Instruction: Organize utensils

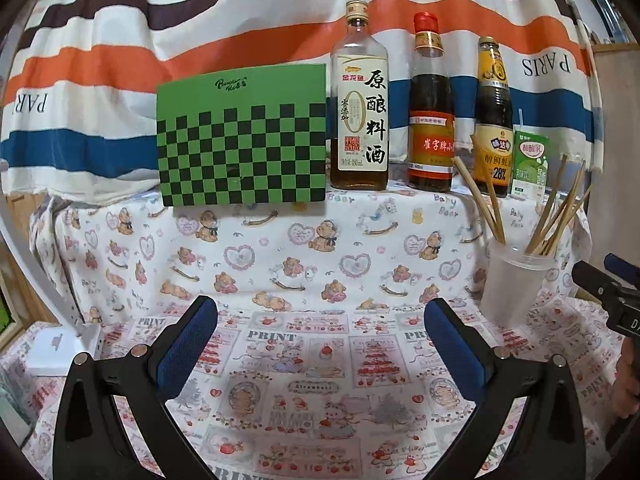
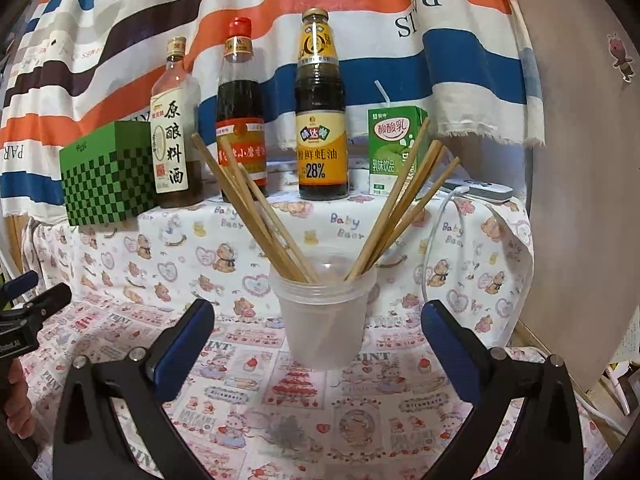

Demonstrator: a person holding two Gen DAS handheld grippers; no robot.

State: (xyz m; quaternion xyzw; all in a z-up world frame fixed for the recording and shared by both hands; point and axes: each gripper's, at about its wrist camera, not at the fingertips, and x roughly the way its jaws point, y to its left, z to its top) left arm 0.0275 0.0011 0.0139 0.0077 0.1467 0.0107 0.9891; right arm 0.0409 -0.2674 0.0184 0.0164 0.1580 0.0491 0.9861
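Note:
A translucent plastic cup (image 2: 324, 320) stands upright on the printed tablecloth and holds several wooden chopsticks (image 2: 256, 212), fanned left and right. In the right wrist view it sits just ahead of my right gripper (image 2: 318, 316), which is open and empty. In the left wrist view the cup (image 1: 514, 284) with its chopsticks (image 1: 556, 216) stands at the right. My left gripper (image 1: 320, 316) is open and empty over bare cloth. The right gripper's body (image 1: 612, 296) shows at the right edge there.
At the back stand a green checkered box (image 1: 244, 140), a cooking wine bottle (image 1: 360, 120), a red-capped dark bottle (image 1: 430, 120), an oyster sauce bottle (image 1: 494, 128) and a green drink carton (image 1: 530, 164). A white cable (image 2: 436, 232) and power strip (image 2: 480, 190) lie at the right.

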